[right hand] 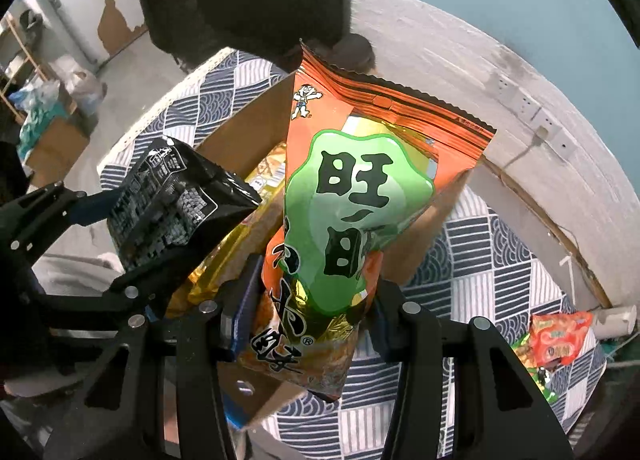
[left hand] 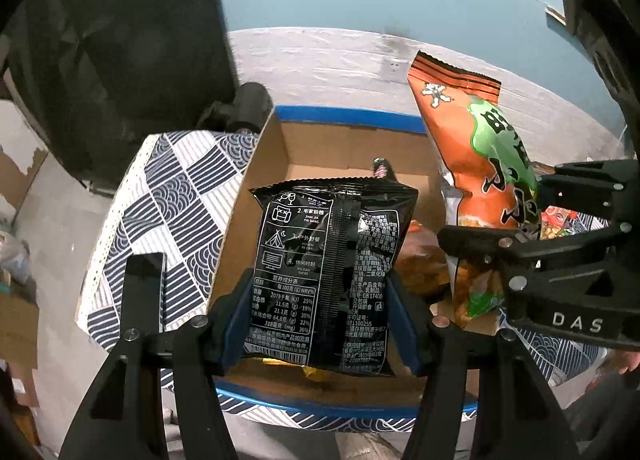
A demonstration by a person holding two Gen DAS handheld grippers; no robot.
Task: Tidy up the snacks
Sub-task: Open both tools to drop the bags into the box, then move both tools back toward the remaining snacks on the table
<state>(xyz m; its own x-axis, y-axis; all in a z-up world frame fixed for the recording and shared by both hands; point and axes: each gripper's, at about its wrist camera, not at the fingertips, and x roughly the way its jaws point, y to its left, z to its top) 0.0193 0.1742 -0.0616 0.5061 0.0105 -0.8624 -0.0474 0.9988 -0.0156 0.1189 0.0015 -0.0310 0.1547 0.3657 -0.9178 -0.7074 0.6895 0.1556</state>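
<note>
A patterned cloth [left hand: 168, 196] covers the table, with an open cardboard box [left hand: 352, 148] on it. Above the box, the right gripper [right hand: 312, 312] has its jaws closed on an orange snack bag [right hand: 360, 188], and beside it the left gripper [left hand: 316, 324] pinches a black snack packet [left hand: 324, 272] upright.

Looking steeply down from each wrist, close above the cardboard box [left hand: 352, 148] on the patterned cloth [right hand: 480, 260]. Sharing box, cloth and both held packets.
</note>
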